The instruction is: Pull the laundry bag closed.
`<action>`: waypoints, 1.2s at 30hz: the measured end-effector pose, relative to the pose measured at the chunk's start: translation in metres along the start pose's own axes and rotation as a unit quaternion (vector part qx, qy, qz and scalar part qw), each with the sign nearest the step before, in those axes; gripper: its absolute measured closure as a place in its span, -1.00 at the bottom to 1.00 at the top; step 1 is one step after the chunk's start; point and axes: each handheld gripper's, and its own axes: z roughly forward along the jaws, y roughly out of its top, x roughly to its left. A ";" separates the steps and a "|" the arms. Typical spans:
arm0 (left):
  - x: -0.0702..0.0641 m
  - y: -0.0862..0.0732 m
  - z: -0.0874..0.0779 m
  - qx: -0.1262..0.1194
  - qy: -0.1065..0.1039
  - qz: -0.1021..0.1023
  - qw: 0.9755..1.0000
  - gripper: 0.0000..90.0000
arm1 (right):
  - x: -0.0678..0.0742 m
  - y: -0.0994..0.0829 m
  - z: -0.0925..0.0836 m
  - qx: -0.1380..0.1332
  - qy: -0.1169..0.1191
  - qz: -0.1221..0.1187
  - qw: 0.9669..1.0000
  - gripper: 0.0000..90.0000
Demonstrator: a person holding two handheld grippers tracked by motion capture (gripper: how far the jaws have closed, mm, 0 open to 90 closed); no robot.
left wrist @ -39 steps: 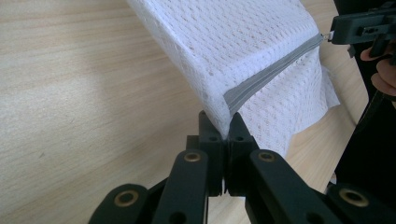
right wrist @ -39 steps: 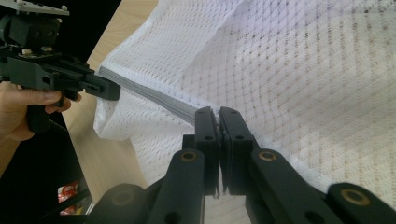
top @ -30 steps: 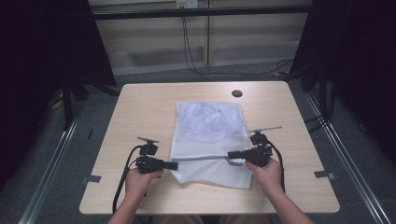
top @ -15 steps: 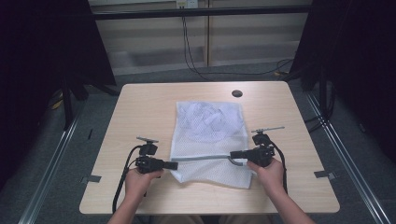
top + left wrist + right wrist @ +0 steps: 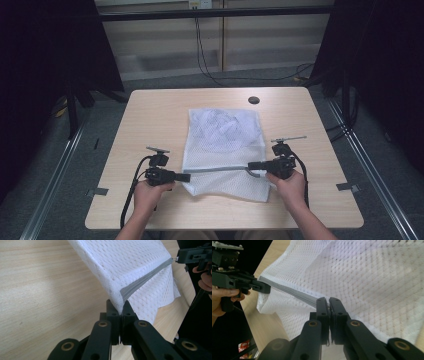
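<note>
A white mesh fabric laundry bag (image 5: 223, 145) with a grey zipper strip (image 5: 215, 170) is lying flat on the light wood-grain rectangular table (image 5: 150, 115), roughly centred, its long side running away from the person. The near part of the bag is lifting slightly off the tabletop where the zipper strip is being pulled taut between the 2 grippers.

Left gripper (image 5: 183, 176): the 2 black jaws are clenching the left end of the zipper strip. In the left gripper view the jaws (image 5: 119, 310) are pressing together on the folded corner of white mesh, where the grey strip (image 5: 147, 277) begins.

Right gripper (image 5: 254, 166): the jaws are clamping the right end of the same strip. In the right gripper view the jaws (image 5: 328, 305) are meeting on the grey strip (image 5: 292, 292), with mesh spreading behind them.

Both of the person's hands are gripping the handles near the table's front edge, the left hand (image 5: 150, 192) well apart from the right hand (image 5: 290, 187). A small dark round grommet (image 5: 254, 100) is sitting in the tabletop beyond the bag's far edge.
</note>
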 end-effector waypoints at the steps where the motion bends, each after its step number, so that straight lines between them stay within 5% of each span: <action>1: -0.001 0.000 0.000 -0.002 -0.004 -0.004 1.000 0.97 | -0.001 0.000 -0.001 -0.002 0.001 0.002 1.000 0.94; 4: 0.001 0.001 -0.002 0.004 -0.003 0.009 1.000 0.97 | -0.002 0.000 -0.004 -0.005 0.001 0.005 1.000 0.94; 12: 0.000 0.000 -0.001 -0.008 -0.004 -0.005 1.000 0.97 | -0.004 -0.001 -0.007 -0.009 0.000 0.008 1.000 0.94; 36: 0.002 0.001 -0.004 -0.002 0.000 0.005 1.000 0.97 | -0.006 -0.002 -0.012 -0.015 -0.003 0.011 1.000 0.94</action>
